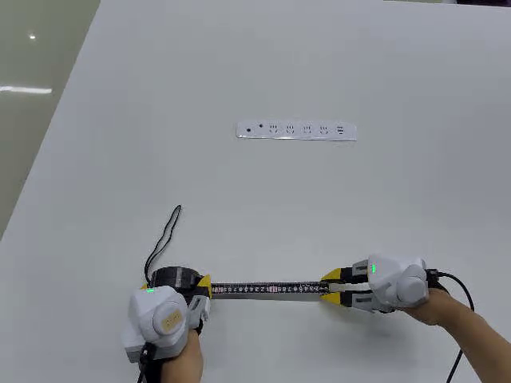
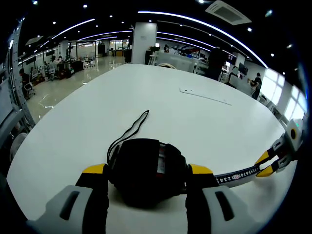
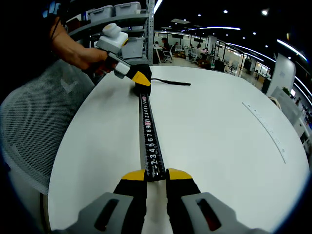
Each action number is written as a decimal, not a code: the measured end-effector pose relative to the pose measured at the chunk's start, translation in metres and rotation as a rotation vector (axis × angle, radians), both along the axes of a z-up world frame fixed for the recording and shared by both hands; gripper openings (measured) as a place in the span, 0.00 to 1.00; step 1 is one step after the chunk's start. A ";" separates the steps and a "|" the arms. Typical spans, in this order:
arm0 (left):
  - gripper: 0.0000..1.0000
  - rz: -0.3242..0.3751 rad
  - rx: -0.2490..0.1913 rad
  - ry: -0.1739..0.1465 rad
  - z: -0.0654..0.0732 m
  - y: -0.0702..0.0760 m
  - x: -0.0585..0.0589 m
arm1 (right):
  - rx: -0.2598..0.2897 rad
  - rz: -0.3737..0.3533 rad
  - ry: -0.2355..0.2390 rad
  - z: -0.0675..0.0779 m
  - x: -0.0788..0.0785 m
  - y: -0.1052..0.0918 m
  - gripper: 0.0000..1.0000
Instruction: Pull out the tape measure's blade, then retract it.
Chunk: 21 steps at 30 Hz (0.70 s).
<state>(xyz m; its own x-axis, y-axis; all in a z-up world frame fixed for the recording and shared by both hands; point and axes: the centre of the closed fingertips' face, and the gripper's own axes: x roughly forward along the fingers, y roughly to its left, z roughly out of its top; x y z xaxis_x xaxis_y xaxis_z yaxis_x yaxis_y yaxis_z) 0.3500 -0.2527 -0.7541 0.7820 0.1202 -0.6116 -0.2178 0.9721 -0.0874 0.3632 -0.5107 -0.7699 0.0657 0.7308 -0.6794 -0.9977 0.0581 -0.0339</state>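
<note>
The black tape measure case (image 2: 146,168) sits on the white table, and my left gripper (image 2: 147,171) is shut on its two sides. In the head view the case (image 1: 177,278) lies at the lower left under my left gripper (image 1: 196,297). The blade (image 1: 267,288) runs out to the right, flat over the table, with black numbered markings. My right gripper (image 1: 329,287) is shut on the blade's end. In the right gripper view the blade (image 3: 149,141) stretches away from my right gripper (image 3: 156,176) toward the case (image 3: 142,80). A black wrist strap (image 1: 164,235) trails from the case.
A white power strip (image 1: 296,130) lies on the table farther back, in the middle. The table's left edge (image 1: 48,136) borders a glossy floor. A cable (image 1: 459,319) hangs from the right gripper. A mesh chair back (image 3: 34,131) stands at the left of the right gripper view.
</note>
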 end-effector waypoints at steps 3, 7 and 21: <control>0.61 -0.002 0.000 0.000 0.000 0.000 0.000 | 0.001 0.001 -0.001 0.000 0.000 0.001 0.13; 0.61 -0.002 0.001 0.001 0.000 0.000 0.000 | 0.002 0.002 0.000 0.000 0.000 0.003 0.13; 0.61 -0.003 0.004 -0.002 0.000 0.000 0.000 | 0.004 0.005 0.003 0.000 0.000 0.010 0.13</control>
